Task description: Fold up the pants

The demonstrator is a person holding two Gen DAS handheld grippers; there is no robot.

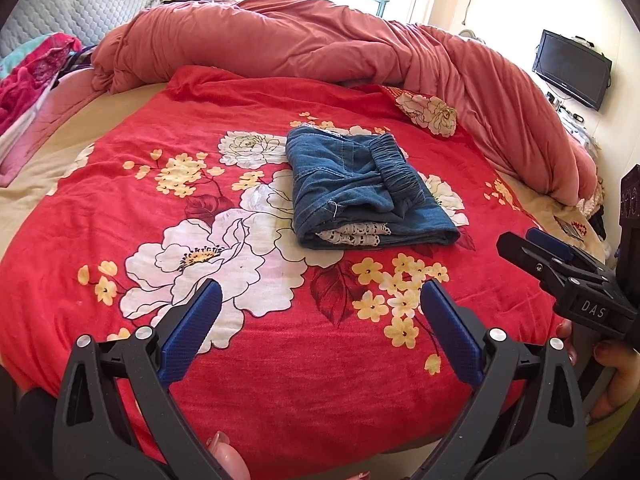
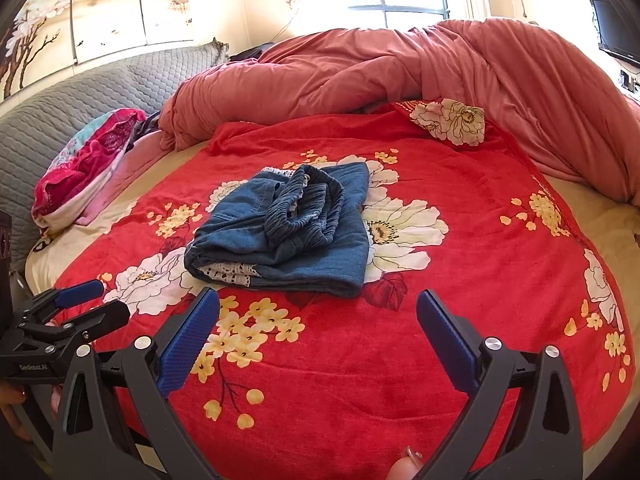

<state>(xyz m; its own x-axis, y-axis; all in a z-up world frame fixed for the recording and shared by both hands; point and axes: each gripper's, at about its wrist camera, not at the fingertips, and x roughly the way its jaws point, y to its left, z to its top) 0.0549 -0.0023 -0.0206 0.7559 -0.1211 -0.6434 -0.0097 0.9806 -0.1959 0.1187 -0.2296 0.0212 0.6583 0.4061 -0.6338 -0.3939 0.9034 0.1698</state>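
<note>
Blue denim pants point(image 1: 360, 192) lie folded into a compact bundle on the red floral blanket point(image 1: 280, 360), elastic waistband on top and white lace trim showing at the near edge. They also show in the right wrist view point(image 2: 288, 232). My left gripper point(image 1: 320, 300) is open and empty, hovering above the blanket short of the pants. My right gripper point(image 2: 318, 308) is open and empty, also short of the pants. The right gripper shows in the left wrist view point(image 1: 532, 248) at the right; the left gripper shows in the right wrist view point(image 2: 92, 300) at the left.
A bunched pink-red duvet point(image 1: 320, 44) lies along the far side of the bed. A pile of pink clothes point(image 2: 84, 168) sits at the left by the grey quilted headboard point(image 2: 100, 92). A small floral pillow point(image 1: 430, 114) lies behind the pants. A TV point(image 1: 572, 68) hangs at right.
</note>
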